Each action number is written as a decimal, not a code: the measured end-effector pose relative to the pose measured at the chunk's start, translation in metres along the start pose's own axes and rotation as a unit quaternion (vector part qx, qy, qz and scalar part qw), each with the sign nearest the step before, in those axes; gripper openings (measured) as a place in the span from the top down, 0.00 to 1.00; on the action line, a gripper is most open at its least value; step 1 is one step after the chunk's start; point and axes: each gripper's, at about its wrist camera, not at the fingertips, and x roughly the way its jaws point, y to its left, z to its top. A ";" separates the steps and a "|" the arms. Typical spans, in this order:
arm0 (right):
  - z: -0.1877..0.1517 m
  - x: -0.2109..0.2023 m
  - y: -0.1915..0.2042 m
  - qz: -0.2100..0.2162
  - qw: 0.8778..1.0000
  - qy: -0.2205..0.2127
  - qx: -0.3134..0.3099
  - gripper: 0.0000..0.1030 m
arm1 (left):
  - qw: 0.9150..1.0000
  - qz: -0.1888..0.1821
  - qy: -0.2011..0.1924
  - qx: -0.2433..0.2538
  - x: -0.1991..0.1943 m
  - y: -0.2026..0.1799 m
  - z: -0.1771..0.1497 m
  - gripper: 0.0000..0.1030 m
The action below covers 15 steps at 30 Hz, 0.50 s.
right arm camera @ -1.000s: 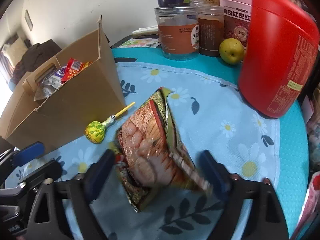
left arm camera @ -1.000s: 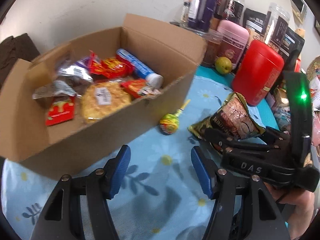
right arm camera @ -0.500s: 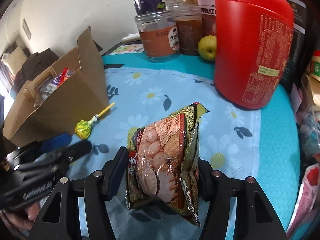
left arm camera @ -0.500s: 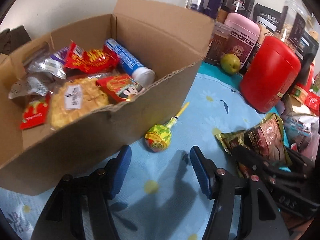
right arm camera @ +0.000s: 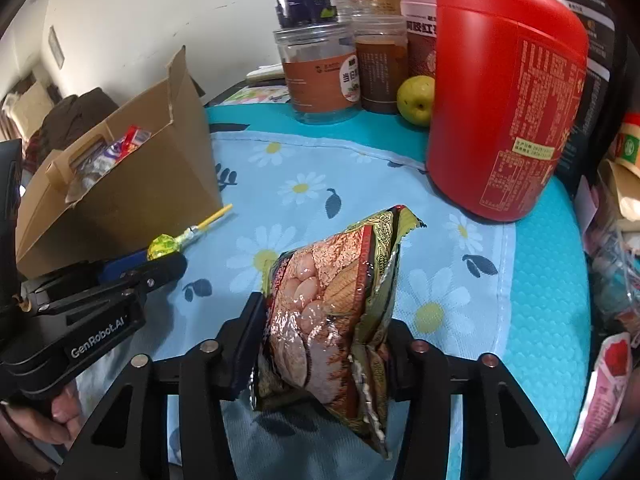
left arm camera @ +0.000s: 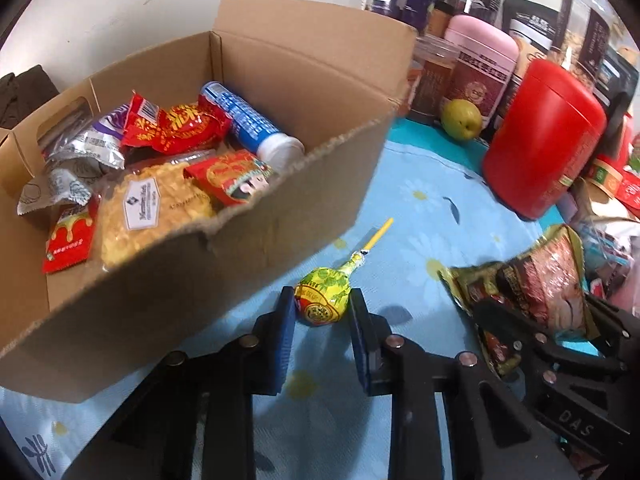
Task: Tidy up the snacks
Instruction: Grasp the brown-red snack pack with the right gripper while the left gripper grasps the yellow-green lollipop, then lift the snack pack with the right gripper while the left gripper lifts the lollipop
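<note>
**Cardboard box, lollipop and packet: both tongs loaded**

Cardboard box (left arm camera: 248, 216): open-topped, on the flowered cloth of the counter (right arm camera: 552, 280), already holding wrapped snacks, a blue tube and a yellow biscuit pack.

Lollipop (left arm camera: 323, 298): yellow-green wrapper, stick pointing away toward the jars; lies on the cloth just beside the box's near wall. Left tongs (left arm camera: 322, 312): a second ago spread wide and short of it, now pressed onto the wrapped head from both sides. Judged: the pick is made, and only a lift into the box remains.

Packet (right arm camera: 336, 304): crinkled, gold and red, standing on edge between the right tongs (right arm camera: 320, 340). Jaws were well apart a second ago and are closing now, pads already denting both faces. Judged: nearly secured, second item for the box.

Pose: both tools slant steeply down at the cloth, side by side. The left one's handle shows in the right view with a hand (right arm camera: 48, 416) wrapped round it; the right tongs appear at the left view's edge.

Unsorted: red canister (right arm camera: 508, 96), jars, green fruit (right arm camera: 418, 100) behind.
</note>
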 end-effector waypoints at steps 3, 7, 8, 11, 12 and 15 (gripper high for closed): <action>-0.007 -0.006 0.003 0.011 1.000 0.007 -0.005 0.56 | 1.000 -0.004 0.008 0.005 -0.007 -0.003 -0.009 0.75; -0.021 -0.016 0.006 0.021 1.000 0.016 -0.004 0.56 | 1.000 -0.011 0.020 0.015 -0.019 -0.010 -0.028 0.75; -0.024 -0.018 0.008 0.022 1.000 0.018 -0.006 0.56 | 1.000 -0.013 0.022 0.017 -0.024 -0.012 -0.034 0.75; -0.036 -0.028 0.013 0.026 0.999 0.025 -0.013 0.57 | 0.999 -0.022 0.028 0.019 -0.037 -0.014 -0.051 0.75; -0.042 -0.031 0.015 0.031 0.999 0.030 -0.017 0.57 | 0.999 -0.023 0.029 0.020 -0.041 -0.015 -0.057 0.75; -0.058 -0.041 0.024 0.041 0.998 0.037 -0.027 0.57 | 0.999 -0.025 0.033 0.022 -0.054 -0.016 -0.072 0.75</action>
